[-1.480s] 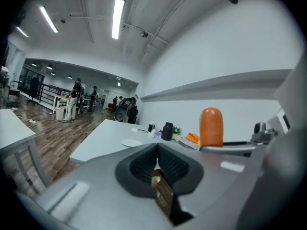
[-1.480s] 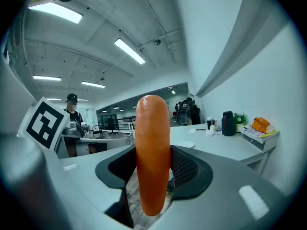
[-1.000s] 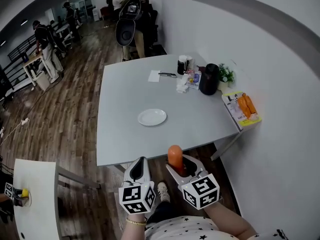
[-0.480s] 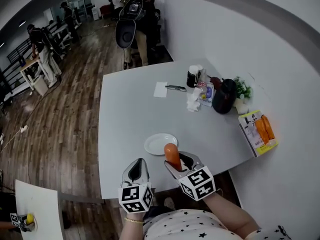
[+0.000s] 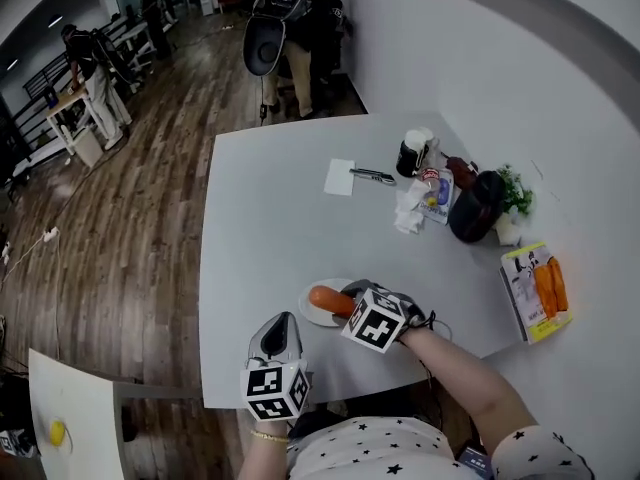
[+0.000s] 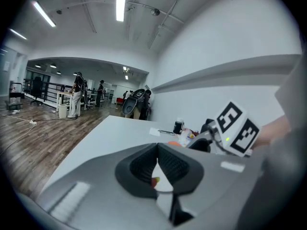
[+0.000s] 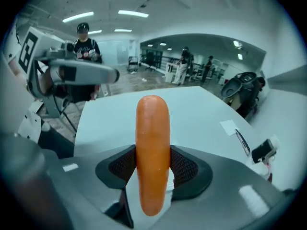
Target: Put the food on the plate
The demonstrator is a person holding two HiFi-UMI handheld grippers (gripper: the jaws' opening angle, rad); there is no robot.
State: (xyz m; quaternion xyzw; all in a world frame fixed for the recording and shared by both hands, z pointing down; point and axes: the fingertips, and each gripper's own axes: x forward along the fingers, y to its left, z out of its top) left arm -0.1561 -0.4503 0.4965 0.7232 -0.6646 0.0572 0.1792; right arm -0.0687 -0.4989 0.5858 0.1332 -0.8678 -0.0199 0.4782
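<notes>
A small white plate (image 5: 312, 313) sits near the front edge of the grey table (image 5: 270, 218). My right gripper (image 5: 347, 299) is shut on an orange sausage (image 5: 328, 300), which it holds sideways just over the plate. In the right gripper view the sausage (image 7: 152, 147) stands clamped between both black pads (image 7: 184, 167), its end sticking out well past them. My left gripper (image 5: 279, 328) hovers at the table's front edge, left of the plate, with its jaws shut and nothing in them. From the left gripper view, the right gripper's marker cube (image 6: 235, 128) shows ahead on the right.
At the far right of the table are a paper note (image 5: 340, 176), a pen (image 5: 372, 175), a cup (image 5: 412, 152), tissues (image 5: 410, 211), a black jug (image 5: 474, 206) and a small plant (image 5: 512, 193). A printed packet (image 5: 538, 290) lies at the right edge. People and a chair (image 5: 262, 43) are beyond.
My right gripper has carried the sausage forward from below the table edge to over the plate and turned it from upright to sideways. The left gripper has stayed near the front edge.
</notes>
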